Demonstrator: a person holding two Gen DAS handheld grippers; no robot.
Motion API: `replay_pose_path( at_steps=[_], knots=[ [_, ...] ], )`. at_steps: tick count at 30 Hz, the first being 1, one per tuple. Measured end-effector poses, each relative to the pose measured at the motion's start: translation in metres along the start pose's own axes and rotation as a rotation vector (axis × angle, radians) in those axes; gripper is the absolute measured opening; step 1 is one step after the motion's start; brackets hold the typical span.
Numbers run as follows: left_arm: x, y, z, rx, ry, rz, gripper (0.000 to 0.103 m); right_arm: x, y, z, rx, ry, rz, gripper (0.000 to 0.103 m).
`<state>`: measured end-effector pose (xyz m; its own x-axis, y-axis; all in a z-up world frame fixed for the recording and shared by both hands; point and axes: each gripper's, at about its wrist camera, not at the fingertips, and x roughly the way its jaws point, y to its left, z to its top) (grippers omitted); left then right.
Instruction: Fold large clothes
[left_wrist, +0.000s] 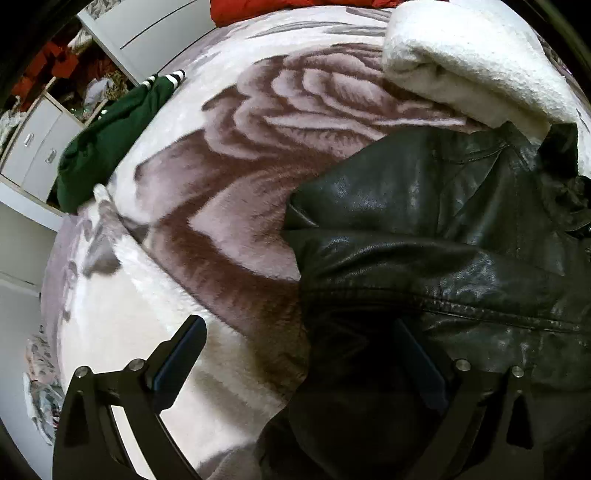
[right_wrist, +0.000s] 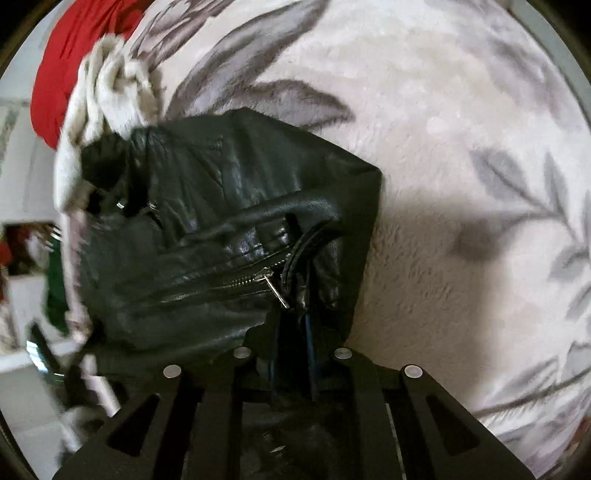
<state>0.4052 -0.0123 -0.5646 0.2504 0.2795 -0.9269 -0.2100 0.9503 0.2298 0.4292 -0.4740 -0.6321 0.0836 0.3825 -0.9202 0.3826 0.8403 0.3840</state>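
Observation:
A black leather jacket (left_wrist: 436, 229) lies on a floral plush blanket (left_wrist: 229, 155) over a bed. My left gripper (left_wrist: 303, 332) is open above the jacket's left edge; one finger (left_wrist: 184, 350) is over the blanket, the other finger (left_wrist: 417, 362) is over the leather. In the right wrist view the jacket (right_wrist: 221, 206) is bunched, its zipper (right_wrist: 240, 282) showing. My right gripper (right_wrist: 293, 325) is shut on a fold of the jacket beside the zipper pull and holds it lifted over the blanket (right_wrist: 461, 147).
A white fleece garment (left_wrist: 461, 62) lies at the back right, touching the jacket. A green garment (left_wrist: 110, 136) hangs at the bed's left edge. Red fabric (right_wrist: 66, 55) lies at the head. White drawers (left_wrist: 37, 147) stand beside the bed.

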Motion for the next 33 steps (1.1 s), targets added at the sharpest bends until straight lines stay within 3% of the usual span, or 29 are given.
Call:
replay_pose_path(
  at_steps=[1,2,4,5,10,12,13,14,15,19,21,23,25,28,33],
  knots=[
    [-0.007,0.0,-0.001,0.007,-0.01,0.018,0.103,-0.009,-0.006,-0.002,0.021,0.013,0.032,0.025],
    [-0.017,0.0,-0.003,0.015,-0.029,0.034,0.103,-0.029,-0.016,-0.012,0.025,0.002,0.006,0.038],
    [-0.032,0.0,-0.01,0.024,-0.064,0.055,0.103,-0.035,-0.019,-0.019,0.012,-0.001,-0.016,0.05],
    [-0.039,0.0,-0.014,0.025,-0.077,0.06,0.103,-0.039,-0.025,-0.038,-0.037,0.035,-0.058,0.051],
    [-0.06,-0.007,-0.048,0.043,-0.107,0.101,0.103,-0.011,-0.026,-0.059,-0.138,0.164,-0.082,0.051],
    [-0.055,-0.015,-0.059,0.086,-0.103,0.141,0.103,0.004,-0.024,-0.061,-0.153,0.165,-0.096,0.051],
    [-0.05,-0.016,-0.06,0.104,-0.095,0.155,0.103,0.015,-0.023,-0.056,-0.149,0.122,-0.097,0.05],
    [-0.045,-0.017,-0.062,0.116,-0.088,0.164,0.103,0.015,-0.023,-0.056,-0.149,0.122,-0.097,0.04],
    [-0.04,-0.017,-0.062,0.12,-0.081,0.169,0.103,0.017,-0.033,-0.052,-0.083,0.066,-0.113,0.039],
    [-0.019,-0.011,-0.051,0.11,-0.049,0.108,0.103,0.015,-0.051,-0.055,0.047,0.045,-0.093,0.033],
    [-0.006,-0.012,-0.047,0.135,-0.026,0.075,0.103,0.015,-0.051,-0.058,0.048,0.022,-0.127,0.032],
    [-0.004,-0.011,-0.044,0.141,-0.01,0.054,0.103,0.015,-0.048,-0.055,0.035,0.056,-0.151,0.033],
    [-0.013,-0.008,-0.041,0.14,0.001,0.053,0.103,0.004,-0.047,-0.052,0.055,0.094,-0.133,0.035],
    [-0.04,0.003,-0.039,0.112,-0.044,0.05,0.103,-0.016,-0.049,-0.051,0.078,0.113,-0.129,0.04],
    [-0.042,0.023,-0.025,0.028,-0.077,0.044,0.103,-0.072,-0.032,-0.044,0.065,-0.017,-0.093,0.04]
  ],
)
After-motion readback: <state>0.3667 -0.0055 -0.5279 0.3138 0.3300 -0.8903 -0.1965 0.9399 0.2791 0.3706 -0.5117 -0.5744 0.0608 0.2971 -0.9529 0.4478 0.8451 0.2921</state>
